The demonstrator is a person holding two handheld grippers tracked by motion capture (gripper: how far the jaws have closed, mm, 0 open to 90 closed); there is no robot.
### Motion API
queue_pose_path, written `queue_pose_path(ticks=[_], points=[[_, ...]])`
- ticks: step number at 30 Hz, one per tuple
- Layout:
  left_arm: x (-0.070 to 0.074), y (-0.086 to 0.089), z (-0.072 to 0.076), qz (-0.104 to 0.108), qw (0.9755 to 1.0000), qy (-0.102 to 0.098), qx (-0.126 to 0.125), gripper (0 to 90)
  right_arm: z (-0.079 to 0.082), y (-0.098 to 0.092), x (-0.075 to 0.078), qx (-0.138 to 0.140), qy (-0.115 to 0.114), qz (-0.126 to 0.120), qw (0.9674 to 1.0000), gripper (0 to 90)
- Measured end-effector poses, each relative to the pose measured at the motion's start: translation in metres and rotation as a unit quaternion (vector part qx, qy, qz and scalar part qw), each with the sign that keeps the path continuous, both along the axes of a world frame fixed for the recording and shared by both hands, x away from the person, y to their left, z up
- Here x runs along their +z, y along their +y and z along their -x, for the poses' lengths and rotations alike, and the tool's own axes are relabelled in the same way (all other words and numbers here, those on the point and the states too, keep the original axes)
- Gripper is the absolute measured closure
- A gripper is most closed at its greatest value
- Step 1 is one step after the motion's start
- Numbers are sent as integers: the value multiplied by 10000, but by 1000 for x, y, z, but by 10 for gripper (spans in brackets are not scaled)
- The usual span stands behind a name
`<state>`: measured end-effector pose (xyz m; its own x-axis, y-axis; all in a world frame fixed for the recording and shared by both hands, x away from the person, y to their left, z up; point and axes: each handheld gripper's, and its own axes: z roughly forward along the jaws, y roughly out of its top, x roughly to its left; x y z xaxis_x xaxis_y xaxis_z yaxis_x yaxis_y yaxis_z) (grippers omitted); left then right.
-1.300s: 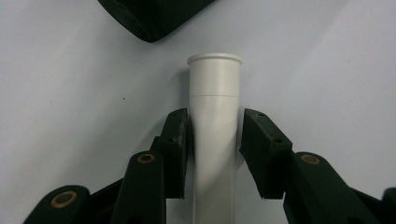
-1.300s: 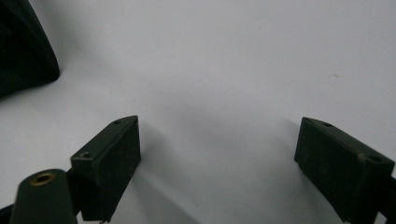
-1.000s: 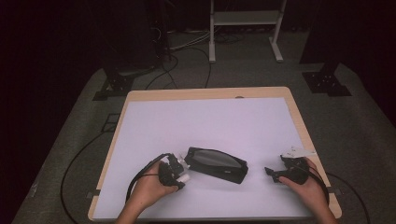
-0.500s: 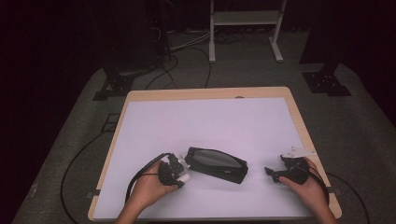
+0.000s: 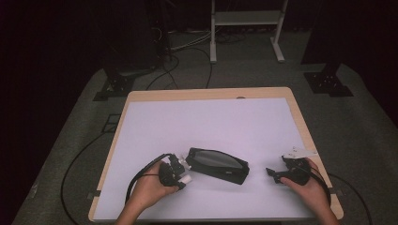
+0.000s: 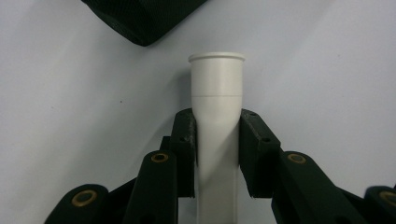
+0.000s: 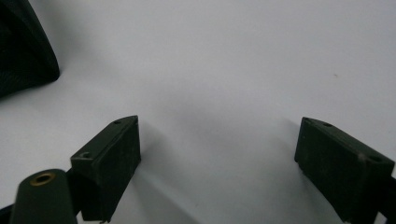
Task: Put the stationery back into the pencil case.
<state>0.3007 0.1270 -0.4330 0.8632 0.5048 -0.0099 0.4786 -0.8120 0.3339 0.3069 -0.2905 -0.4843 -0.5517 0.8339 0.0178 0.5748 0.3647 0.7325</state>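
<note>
The black pouch (image 5: 217, 166) lies flat on the white table (image 5: 211, 122), near the table's front edge and a little left of its middle, its long side slanting down toward the right. Just beside the pouch's left end, the left gripper (image 5: 180, 171) pinches a white tube (image 5: 184, 177); in the left gripper view both pads press the sides of the white tube (image 6: 217, 116), whose flanged end sticks out past the fingertips and stops a little short of the pouch's (image 6: 140, 18) rounded corner. A strip of bare table separates tube and pouch, so they are near but apart.

To the right of the pouch, with a clear stretch of table between, the right gripper (image 5: 272, 174) rests low with its jaws spread wide and nothing between them; in the right gripper view the two pads (image 7: 112, 158) stand far apart over bare white surface, and the pouch's (image 7: 23, 46) dark end fills the upper left corner.

Behind the pouch the table is open right up to its far wooden rim. In front of the pouch only a narrow band remains before the near edge, where the forearms come in. The right hand (image 5: 305, 185) sits close to the table's right border.
</note>
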Motion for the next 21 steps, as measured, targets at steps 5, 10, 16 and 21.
queue_pose_path(ticks=[5,10,16,21], points=[[9,2,1,70,9999,-84,13,690,0,0,0,5,-2,8,10000,130],[22,5,2,153,9997,-199,15,690,0,0,0,3,-1,7,10000,130],[37,7,4,250,9991,-350,-11,690,0,0,0,2,0,6,10000,130],[44,7,5,307,9987,-397,-32,690,0,0,0,1,1,4,10000,130]])
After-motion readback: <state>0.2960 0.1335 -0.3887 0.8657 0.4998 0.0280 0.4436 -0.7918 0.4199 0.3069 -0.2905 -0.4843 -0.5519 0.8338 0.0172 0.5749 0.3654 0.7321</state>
